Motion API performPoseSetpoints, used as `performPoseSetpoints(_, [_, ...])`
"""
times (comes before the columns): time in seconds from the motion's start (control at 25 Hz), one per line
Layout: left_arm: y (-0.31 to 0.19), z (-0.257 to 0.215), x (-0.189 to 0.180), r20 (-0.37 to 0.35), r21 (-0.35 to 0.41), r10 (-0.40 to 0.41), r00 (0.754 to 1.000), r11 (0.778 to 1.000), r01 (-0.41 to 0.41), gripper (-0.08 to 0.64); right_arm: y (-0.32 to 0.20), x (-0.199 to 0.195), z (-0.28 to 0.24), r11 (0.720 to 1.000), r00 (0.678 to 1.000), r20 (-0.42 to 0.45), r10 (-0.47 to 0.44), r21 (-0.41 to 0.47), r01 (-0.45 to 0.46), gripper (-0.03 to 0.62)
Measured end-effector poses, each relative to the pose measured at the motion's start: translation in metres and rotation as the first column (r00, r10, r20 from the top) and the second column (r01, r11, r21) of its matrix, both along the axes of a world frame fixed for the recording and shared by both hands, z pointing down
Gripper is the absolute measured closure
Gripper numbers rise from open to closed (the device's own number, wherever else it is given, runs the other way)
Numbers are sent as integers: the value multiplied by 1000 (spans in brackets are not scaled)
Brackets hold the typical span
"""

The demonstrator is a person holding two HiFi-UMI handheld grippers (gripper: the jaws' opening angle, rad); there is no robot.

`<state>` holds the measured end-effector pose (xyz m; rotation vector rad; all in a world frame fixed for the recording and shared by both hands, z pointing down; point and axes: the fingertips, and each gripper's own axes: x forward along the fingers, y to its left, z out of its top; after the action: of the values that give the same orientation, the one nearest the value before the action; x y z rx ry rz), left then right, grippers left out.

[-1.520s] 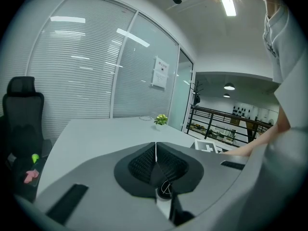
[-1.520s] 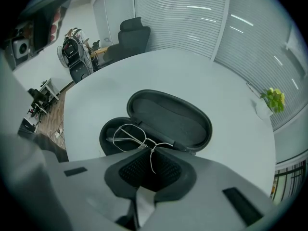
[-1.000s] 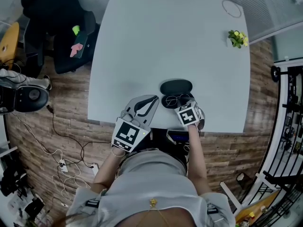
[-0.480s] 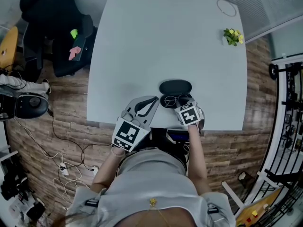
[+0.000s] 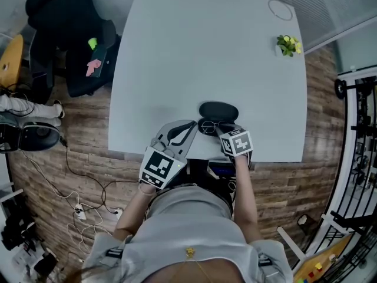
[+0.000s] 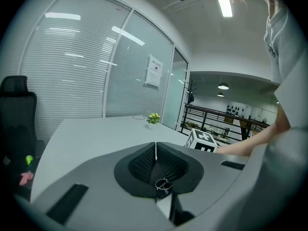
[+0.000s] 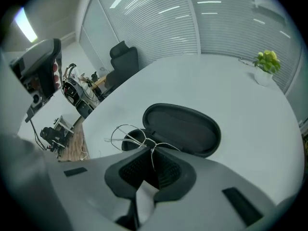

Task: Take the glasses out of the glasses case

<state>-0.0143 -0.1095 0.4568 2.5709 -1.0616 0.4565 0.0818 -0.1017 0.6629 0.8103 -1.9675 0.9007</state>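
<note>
The black glasses case [image 5: 217,111] lies open near the white table's [image 5: 194,46] front edge, lid [image 7: 182,128] flat behind the base [image 7: 132,142]. Thin wire-framed glasses [image 7: 126,132] stick up out of the base. My right gripper [image 7: 153,151] is shut on the frame near its bridge; in the head view it [image 5: 223,129] sits just in front of the case. My left gripper [image 5: 189,125] rests on the table left of the case, shut with nothing held; the left gripper view shows its jaws [image 6: 156,146] pressed together.
A small potted plant [image 5: 287,45] and a loop of cable [image 5: 281,9] sit at the table's far right corner. A black office chair [image 5: 65,34] stands off the left side. The table's front edge runs right under both grippers.
My right gripper has drawn slightly back toward the person with the glasses in it. The left gripper has stayed where it was.
</note>
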Motion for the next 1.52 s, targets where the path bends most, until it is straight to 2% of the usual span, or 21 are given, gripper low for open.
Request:
performPoseSetpoints(0.36, [5, 5, 1, 13, -6, 3, 1000, 1000, -3, 529, 1, -8, -11, 999, 1000, 27, -4, 39, 3, 560])
performPoseSetpoints(0.56, [9, 4, 3, 11, -6, 6, 1000, 1000, -6, 529, 2, -16, -21, 998, 987, 152, 53, 10, -55, 560])
performPoseSetpoints(0.68, [11, 4, 4, 16, -3, 10, 1000, 1000, -10, 529, 2, -16, -26, 997, 977, 197, 79, 11, -82, 560])
performPoseSetpoints(0.88, [14, 6, 4, 10, -11, 14, 1000, 1000, -14, 530, -2, -26, -42, 989, 923, 358, 138, 4, -149, 563])
performPoseSetpoints(1.12, [17, 6, 5, 14, -12, 22, 1000, 1000, -21, 529, -6, -22, -47, 989, 943, 311, 116, 52, -138, 565])
performPoseSetpoints(1.52, [16, 8, 11, 37, -5, 40, 999, 999, -40, 530, -9, -4, -59, 981, 961, 241, 138, 101, -166, 565])
